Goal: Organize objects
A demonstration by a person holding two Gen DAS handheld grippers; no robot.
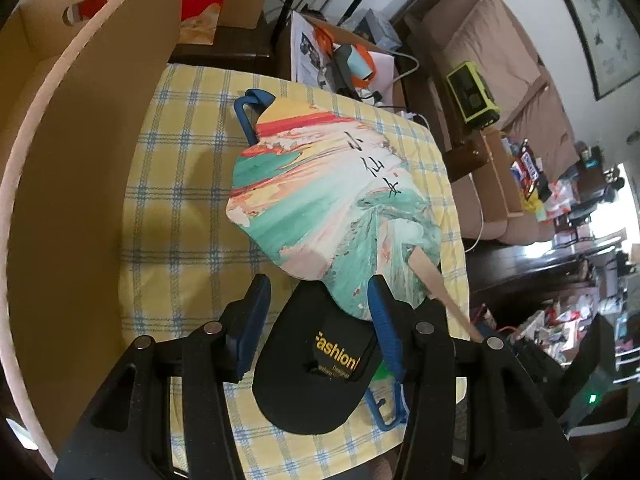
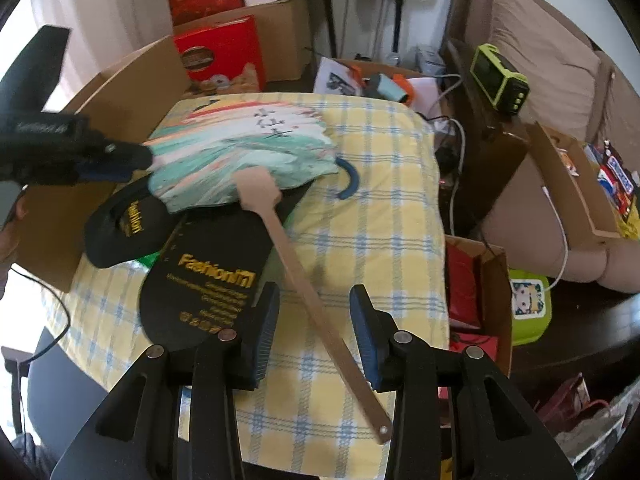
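A cluttered living room with a brown sofa surrounds a table under a yellow checked cloth (image 2: pixel 360 216), and a large cardboard box (image 1: pixel 60 184) stands open along the left of the left wrist view, probably the place where things are meant to go. At the centre of the cloth lies a painted paper fan (image 1: pixel 320 196), its wooden handle (image 2: pixel 320 320) running down toward the lower middle of the right wrist view. The fan rests on black hangers printed "Fashion" (image 2: pixel 208 276), with a blue hanger (image 1: pixel 250 114) poking out beyond it, so it has to come off the pile first. The right gripper (image 2: pixel 314 334) hangs spread wide astride the handle, touching nothing, seemingly lined up to pinch it. The left gripper (image 1: pixel 320 316) is also spread, over the fan's near edge and a black hanger, holding nothing.
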